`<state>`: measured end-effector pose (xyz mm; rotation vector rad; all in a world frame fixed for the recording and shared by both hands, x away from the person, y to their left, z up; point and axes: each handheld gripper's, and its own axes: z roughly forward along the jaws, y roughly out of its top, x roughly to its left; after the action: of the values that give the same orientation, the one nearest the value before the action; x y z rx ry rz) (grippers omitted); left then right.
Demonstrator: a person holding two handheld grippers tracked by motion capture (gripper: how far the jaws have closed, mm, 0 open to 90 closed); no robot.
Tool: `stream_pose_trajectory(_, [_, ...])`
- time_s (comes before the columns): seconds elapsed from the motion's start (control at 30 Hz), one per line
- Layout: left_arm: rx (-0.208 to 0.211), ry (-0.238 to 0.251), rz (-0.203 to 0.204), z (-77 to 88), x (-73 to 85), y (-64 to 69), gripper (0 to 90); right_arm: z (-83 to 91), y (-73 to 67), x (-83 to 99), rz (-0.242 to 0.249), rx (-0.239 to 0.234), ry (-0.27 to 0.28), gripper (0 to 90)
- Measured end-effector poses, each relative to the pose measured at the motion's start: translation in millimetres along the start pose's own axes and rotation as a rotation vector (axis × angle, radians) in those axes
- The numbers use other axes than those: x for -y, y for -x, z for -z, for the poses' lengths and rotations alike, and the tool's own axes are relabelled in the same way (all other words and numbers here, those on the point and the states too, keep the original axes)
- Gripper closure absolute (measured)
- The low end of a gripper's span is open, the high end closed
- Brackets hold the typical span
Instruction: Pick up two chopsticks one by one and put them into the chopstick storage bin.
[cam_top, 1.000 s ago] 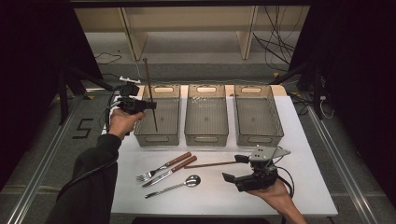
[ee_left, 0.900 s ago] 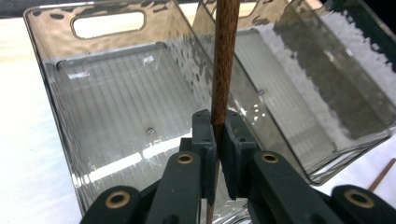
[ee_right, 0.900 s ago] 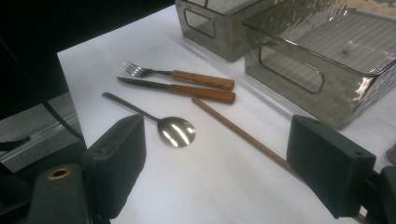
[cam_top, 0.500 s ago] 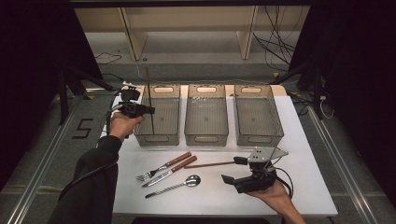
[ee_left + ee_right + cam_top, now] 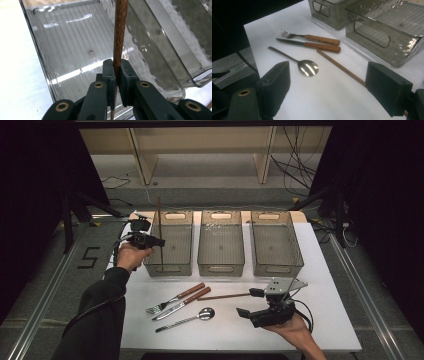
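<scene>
My left gripper (image 5: 159, 241) is shut on a brown wooden chopstick (image 5: 159, 220), which stands upright over the left grey bin (image 5: 175, 216). The stick's lower end reaches down inside that bin. In the left gripper view the pads (image 5: 109, 72) pinch the chopstick (image 5: 120, 30) above the ribbed bin floor (image 5: 70, 50). A second chopstick (image 5: 222, 296) lies flat on the white table. My right gripper (image 5: 249, 302) rests open by its right end. In the right gripper view that chopstick (image 5: 339, 66) runs between the spread jaws of my right gripper (image 5: 329, 87), and nothing is gripped.
Two more grey bins (image 5: 221, 242) (image 5: 276, 242) stand in a row right of the left one. A fork (image 5: 172, 301), a knife (image 5: 182, 303) and a steel spoon (image 5: 192, 317) lie in front of the bins. The white table (image 5: 330, 285) ends near the right hand.
My left gripper has sunk, bringing the upright chopstick down into the left bin. The right gripper has stayed where it was.
</scene>
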<state>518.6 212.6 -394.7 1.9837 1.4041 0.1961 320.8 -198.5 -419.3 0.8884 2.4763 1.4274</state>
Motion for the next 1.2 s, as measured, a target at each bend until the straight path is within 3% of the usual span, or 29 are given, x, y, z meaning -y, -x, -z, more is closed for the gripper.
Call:
stream_pose_trajectory(0.3, [-0.015, -0.021, 0.023, -5.9, 2.2, -2.5, 81.2, 0.5, 0.5, 0.1, -0.001, 0.0, 0.001, 21.0])
stream_pose_trajectory(0.5, [-0.042, -0.017, 0.061, -5.5, 1.3, -3.9, 62.0, 0.8, 0.9, 0.0, -0.001, 0.0, 0.003, 21.0])
stream_pose_trajectory(0.57, [-0.068, -0.009, 0.074, -3.9, 0.8, -3.4, 52.5, 1.0, 1.0, 0.0, -0.001, 0.001, 0.004, 21.0])
stream_pose_trajectory(0.7, [-0.063, 0.01, 0.094, 2.6, 0.4, -1.9, 39.0, 1.5, 1.5, -0.1, -0.003, 0.004, 0.005, 21.0])
stream_pose_trajectory(0.97, [0.013, 0.105, 0.046, 28.6, 6.0, 17.3, 26.0, 6.3, 5.9, -4.7, 0.007, 0.028, 0.009, 21.0])
stream_pose_trajectory(1.2, [0.1, 0.198, 0.003, 52.6, 26.5, 34.5, 21.3, 8.2, 10.9, -12.0, 0.029, 0.052, -0.01, 21.2])
